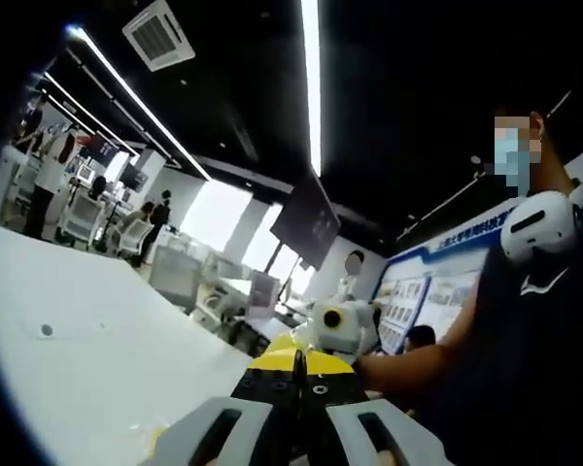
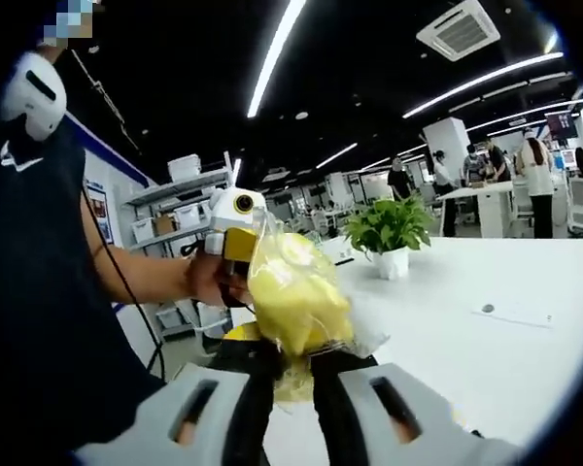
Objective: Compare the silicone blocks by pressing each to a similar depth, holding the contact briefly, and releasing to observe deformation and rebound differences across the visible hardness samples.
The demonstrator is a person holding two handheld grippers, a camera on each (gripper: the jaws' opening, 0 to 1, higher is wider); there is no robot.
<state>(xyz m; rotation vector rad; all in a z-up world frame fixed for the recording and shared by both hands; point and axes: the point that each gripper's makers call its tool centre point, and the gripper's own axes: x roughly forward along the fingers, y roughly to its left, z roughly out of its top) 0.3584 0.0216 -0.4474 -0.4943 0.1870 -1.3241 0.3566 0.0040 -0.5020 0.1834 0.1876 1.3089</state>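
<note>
Writing: wall posters (image 1: 437, 291) too blurred to read. Right tool (image 2: 290, 374): jaws closed on a clear bag of yellow silicone blocks (image 2: 291, 291), held above the white tabletop (image 2: 486, 340). Left tool (image 1: 296, 413): jaws nearly together, grip on anything indiscernible. Potted plant (image 2: 389, 233) on tabletop.

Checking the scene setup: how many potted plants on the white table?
1. The potted plant stands on the white table in the right gripper view, behind the yellow bag that the right tongs hold. Others may be hidden.
</note>
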